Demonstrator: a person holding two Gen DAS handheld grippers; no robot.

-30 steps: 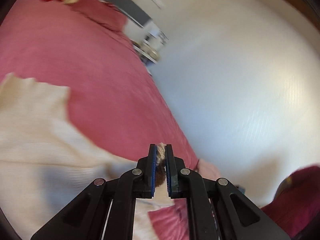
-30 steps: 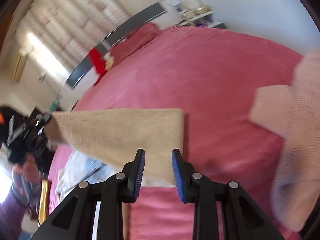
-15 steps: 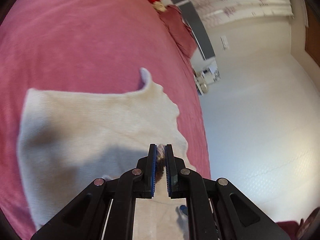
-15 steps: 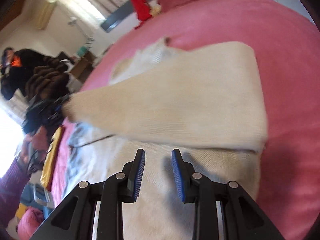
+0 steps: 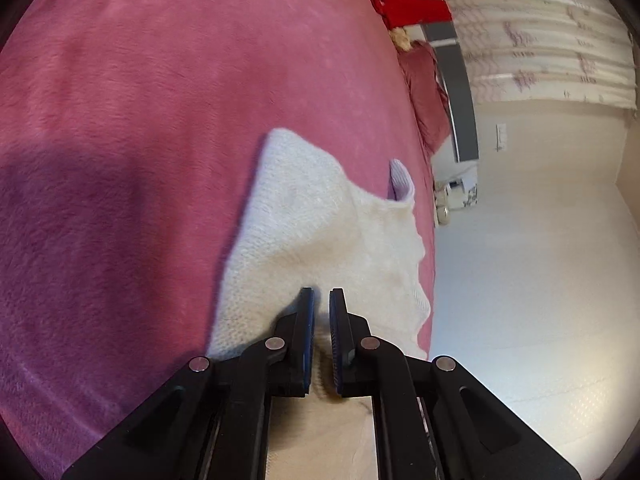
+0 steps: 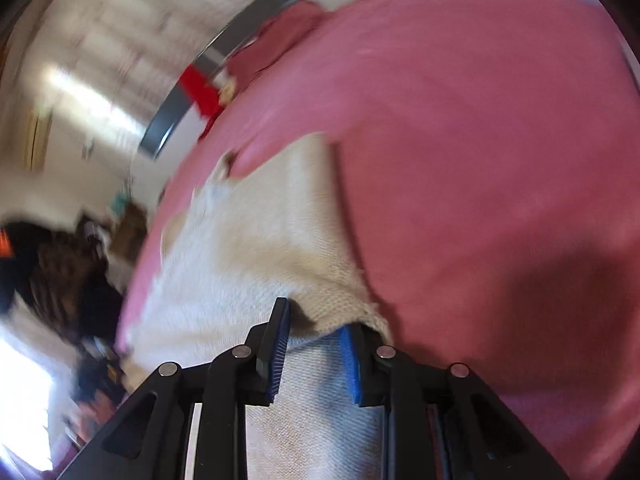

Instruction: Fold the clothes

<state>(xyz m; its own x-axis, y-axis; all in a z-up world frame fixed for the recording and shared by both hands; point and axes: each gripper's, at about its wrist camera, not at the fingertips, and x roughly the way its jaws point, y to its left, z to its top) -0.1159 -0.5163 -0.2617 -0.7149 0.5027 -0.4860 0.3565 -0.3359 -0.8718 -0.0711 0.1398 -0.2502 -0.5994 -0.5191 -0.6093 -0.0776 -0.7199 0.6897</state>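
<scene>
Right wrist view is motion-blurred: the room's left side is smeared, dark shapes there unreadable. In both views the sweater's near part is cut off under the gripper bodies.

Left gripper (image 5: pixel 321 300): jaws nearly together, pinching cream knit between the pads. Right gripper (image 6: pixel 314 322): jaws narrow and closing, a fold of sweater (image 6: pixel 256 248) lying between them; can't tell if the pads press it yet.

Cream knit sweater (image 5: pixel 320 232) lies on the pink bedspread (image 5: pixel 140 120), at the bed's side edge in the left wrist view, with white floor (image 5: pixel 520 280) just past it. 1 corner of the knit curls up. Bedspread left of the sweater is open. In the right wrist view, open pink bedspread (image 6: pixel 480 140) runs right of the sweater.

Far end: grey headboard (image 5: pixel 460 80), pink pillow (image 5: pixel 426 92), red cloth (image 5: pixel 408 10), patterned curtains (image 5: pixel 540 40).
</scene>
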